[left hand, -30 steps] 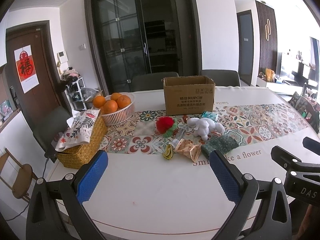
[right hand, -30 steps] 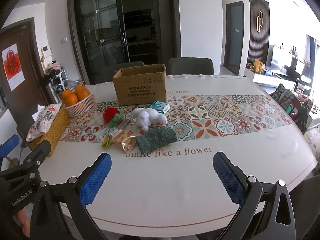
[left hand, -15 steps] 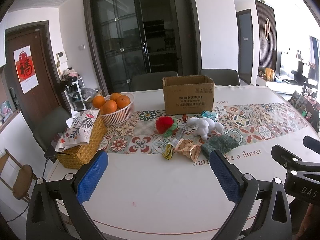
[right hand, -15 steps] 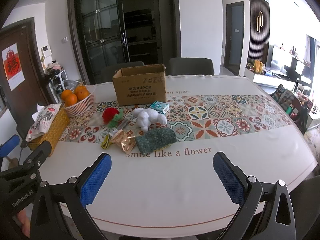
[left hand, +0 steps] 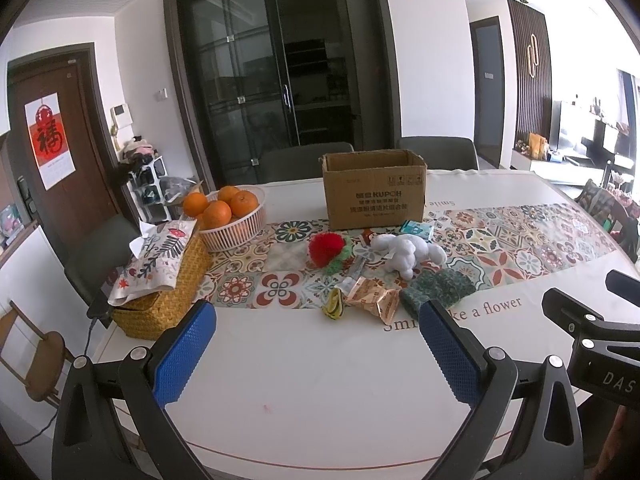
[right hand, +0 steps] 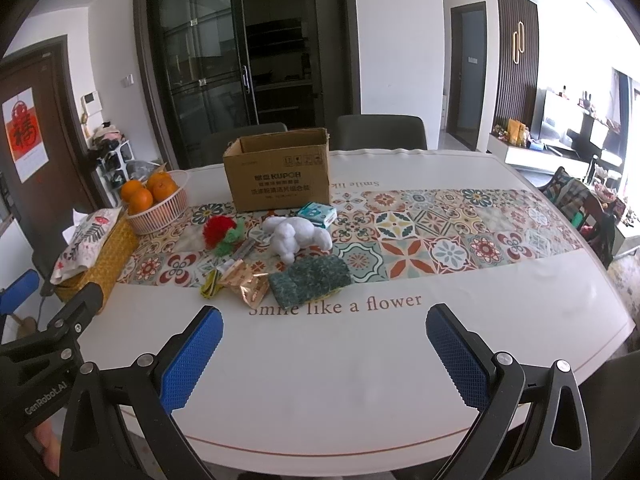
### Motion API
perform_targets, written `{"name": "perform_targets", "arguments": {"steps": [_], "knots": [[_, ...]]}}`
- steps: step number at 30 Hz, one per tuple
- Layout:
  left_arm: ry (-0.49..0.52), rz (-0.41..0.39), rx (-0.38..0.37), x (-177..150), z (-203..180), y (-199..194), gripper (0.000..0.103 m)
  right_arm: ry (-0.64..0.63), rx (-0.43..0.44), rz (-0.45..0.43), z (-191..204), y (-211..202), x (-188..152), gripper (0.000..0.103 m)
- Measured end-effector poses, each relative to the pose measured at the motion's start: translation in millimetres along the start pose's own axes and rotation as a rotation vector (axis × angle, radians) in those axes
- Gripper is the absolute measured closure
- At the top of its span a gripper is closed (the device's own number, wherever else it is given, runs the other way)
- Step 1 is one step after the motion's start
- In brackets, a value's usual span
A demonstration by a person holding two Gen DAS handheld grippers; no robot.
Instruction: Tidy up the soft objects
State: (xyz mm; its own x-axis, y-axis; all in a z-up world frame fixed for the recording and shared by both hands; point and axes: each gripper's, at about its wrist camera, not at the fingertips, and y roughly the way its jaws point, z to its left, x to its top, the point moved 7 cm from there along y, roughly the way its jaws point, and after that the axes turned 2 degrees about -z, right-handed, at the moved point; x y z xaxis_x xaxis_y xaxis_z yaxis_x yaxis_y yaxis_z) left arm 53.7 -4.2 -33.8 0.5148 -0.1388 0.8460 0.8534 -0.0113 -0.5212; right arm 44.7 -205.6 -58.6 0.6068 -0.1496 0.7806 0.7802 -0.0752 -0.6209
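A white plush toy (left hand: 406, 251) (right hand: 296, 236), a red and green pom-pom (left hand: 328, 250) (right hand: 222, 234) and a dark green knitted cloth (left hand: 440, 290) (right hand: 310, 282) lie on the patterned runner in front of an open cardboard box (left hand: 374, 196) (right hand: 280, 176). Beside them lie a shiny copper wrapper (left hand: 374, 300) (right hand: 248, 284), a yellow packet (left hand: 334, 306) and a teal tissue pack (right hand: 318, 214). My left gripper (left hand: 316, 352) and right gripper (right hand: 324, 354) are both open and empty, held above the table's near edge, well short of the objects.
A white basket of oranges (left hand: 230, 216) and a wicker tissue box with a floral cover (left hand: 164, 276) stand at the left. The round white table (right hand: 360, 360) has chairs behind it. The right gripper's body shows at the right of the left wrist view (left hand: 592, 344).
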Motion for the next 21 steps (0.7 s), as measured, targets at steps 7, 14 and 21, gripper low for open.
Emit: {"name": "perform_targets", "arguments": {"steps": [7, 14, 21], "knots": [[0.001, 0.001, 0.002, 0, -1, 0, 0.0, 0.001, 0.0, 0.001, -1, 2, 0, 0.0], [0.002, 0.004, 0.001, -1, -1, 0, 0.0, 0.001, 0.002, 0.005, -2, 5, 0, 0.0], [0.0, 0.039, 0.008, -10, 2, 9, 0.0, -0.005, 0.022, 0.029, 2, 15, -2, 0.0]]}}
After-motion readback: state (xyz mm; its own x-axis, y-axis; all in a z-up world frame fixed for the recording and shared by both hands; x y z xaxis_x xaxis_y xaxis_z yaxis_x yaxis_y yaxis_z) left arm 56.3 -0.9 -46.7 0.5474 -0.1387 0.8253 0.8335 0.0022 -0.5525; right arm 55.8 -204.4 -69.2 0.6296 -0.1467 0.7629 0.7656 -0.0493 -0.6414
